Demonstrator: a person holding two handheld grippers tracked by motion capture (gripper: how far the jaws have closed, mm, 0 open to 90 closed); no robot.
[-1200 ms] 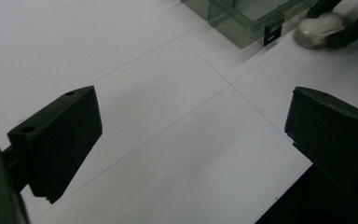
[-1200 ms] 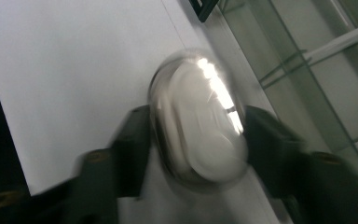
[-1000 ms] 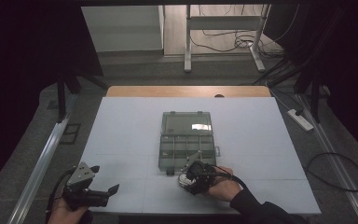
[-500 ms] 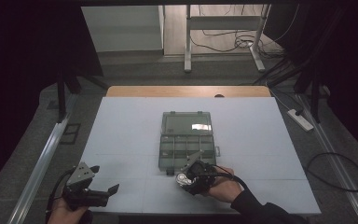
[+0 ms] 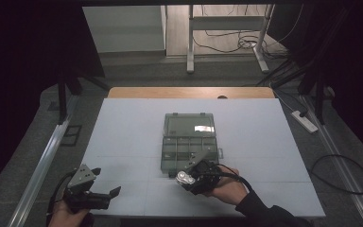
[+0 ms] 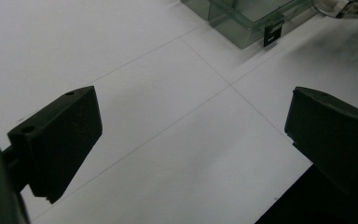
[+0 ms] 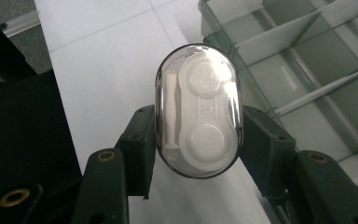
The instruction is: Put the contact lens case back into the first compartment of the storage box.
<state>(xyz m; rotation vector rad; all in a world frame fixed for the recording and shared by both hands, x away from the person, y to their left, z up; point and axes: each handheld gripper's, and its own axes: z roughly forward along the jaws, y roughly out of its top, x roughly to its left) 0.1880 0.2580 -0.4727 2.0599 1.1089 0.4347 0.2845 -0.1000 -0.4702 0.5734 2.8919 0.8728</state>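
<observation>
A clear oval contact lens case [image 7: 197,109] with a white insert sits squeezed between the jaws of my right gripper [image 7: 196,135]. In the high view that case [image 5: 185,177] is at the near edge of a grey-green compartment box [image 5: 189,142], whose lid lies open toward the far side. The box's dividers [image 7: 307,60] fill the upper right of the right gripper view. My left gripper [image 5: 106,195] rests at the table's near left corner, jaws wide apart over bare white table [image 6: 168,116]. The box's latch [image 6: 271,35] shows far off in the left gripper view.
The white table [image 5: 123,137] ends in a wooden strip [image 5: 189,92] at the far side. A power strip [image 5: 305,120] and cables lie on the floor to the right. Desk legs [image 5: 189,47] stand beyond the table.
My right gripper has shifted slightly left along the box's near edge with the case in it. The left gripper has not moved.
</observation>
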